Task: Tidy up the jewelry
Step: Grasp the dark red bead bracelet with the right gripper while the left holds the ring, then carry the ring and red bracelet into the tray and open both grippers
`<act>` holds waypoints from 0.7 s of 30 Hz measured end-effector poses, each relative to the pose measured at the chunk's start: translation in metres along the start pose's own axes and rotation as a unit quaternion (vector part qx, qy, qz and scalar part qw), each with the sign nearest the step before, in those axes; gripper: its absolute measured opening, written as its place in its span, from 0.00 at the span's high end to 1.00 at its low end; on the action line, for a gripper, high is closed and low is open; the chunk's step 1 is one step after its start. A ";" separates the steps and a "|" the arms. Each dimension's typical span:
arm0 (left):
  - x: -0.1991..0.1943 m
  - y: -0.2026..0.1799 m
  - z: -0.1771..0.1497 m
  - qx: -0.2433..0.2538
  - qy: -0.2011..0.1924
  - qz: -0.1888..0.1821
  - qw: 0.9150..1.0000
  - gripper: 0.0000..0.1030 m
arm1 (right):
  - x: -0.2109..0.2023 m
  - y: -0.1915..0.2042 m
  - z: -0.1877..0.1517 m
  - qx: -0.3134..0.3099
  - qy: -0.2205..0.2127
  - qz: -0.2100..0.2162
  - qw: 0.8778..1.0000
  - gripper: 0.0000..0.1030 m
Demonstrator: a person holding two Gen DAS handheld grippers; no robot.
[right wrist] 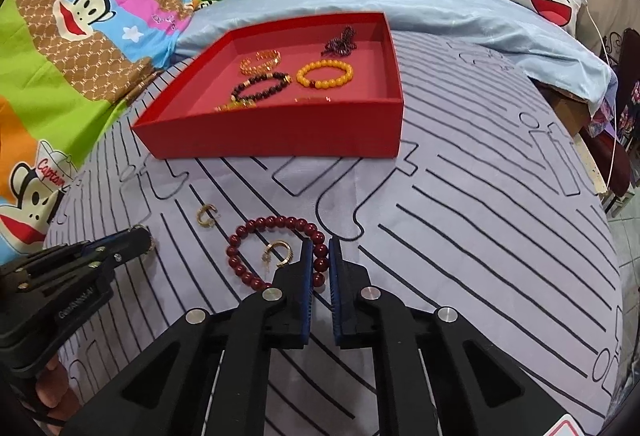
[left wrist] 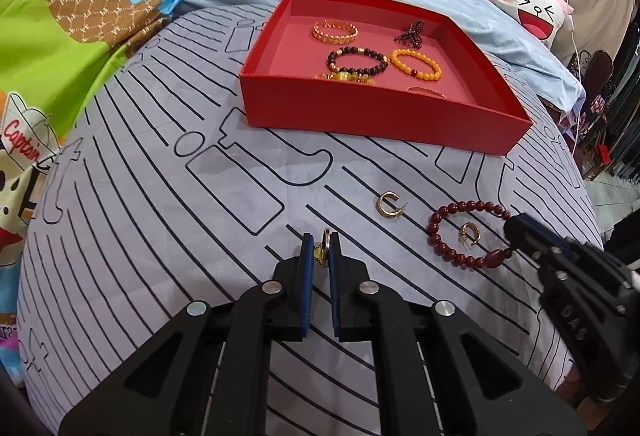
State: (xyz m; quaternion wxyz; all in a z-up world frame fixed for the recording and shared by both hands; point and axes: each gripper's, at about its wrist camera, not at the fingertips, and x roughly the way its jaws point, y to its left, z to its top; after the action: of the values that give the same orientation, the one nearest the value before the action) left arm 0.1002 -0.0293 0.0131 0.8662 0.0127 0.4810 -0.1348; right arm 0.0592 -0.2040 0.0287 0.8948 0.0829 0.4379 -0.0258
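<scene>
Left gripper (left wrist: 323,250) pinches a small gold ring (left wrist: 327,241) just above the striped sheet (left wrist: 160,196), right gripper (right wrist: 320,256) is clamped on the dark red bead bracelet (right wrist: 276,226) lying around one gold hoop earring (right wrist: 280,252), with the red tray (right wrist: 280,144) beyond already holding several bracelets.

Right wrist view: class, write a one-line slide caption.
Right gripper shut on a dark red bead bracelet on the striped sheet, red tray behind.
</scene>
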 end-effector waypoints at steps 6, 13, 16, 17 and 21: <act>-0.016 -0.005 0.002 0.008 -0.012 0.007 1.000 0.93 | -0.030 0.012 0.014 -0.011 -0.033 0.017 0.999 0.93; -0.040 -0.009 0.007 0.018 -0.027 0.013 0.999 0.93 | -0.062 0.020 0.026 -0.017 -0.064 0.026 0.997 0.93; -0.048 -0.010 0.010 0.021 -0.032 0.013 0.999 0.93 | -0.070 0.020 0.029 -0.017 -0.071 0.028 0.997 0.93; -0.052 -0.010 0.012 0.022 -0.034 0.013 0.999 0.93 | -0.072 0.019 0.031 -0.018 -0.074 0.028 0.997 0.93; -0.059 -0.011 0.019 0.027 -0.039 0.016 0.999 0.93 | -0.079 0.017 0.039 -0.018 -0.083 0.025 0.996 0.93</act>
State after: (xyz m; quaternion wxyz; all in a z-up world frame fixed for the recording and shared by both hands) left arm 0.0837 -0.0296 0.0739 0.8858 0.0389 0.4425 -0.1340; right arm 0.0430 -0.1962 0.1163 0.9297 0.0750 0.3605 -0.0021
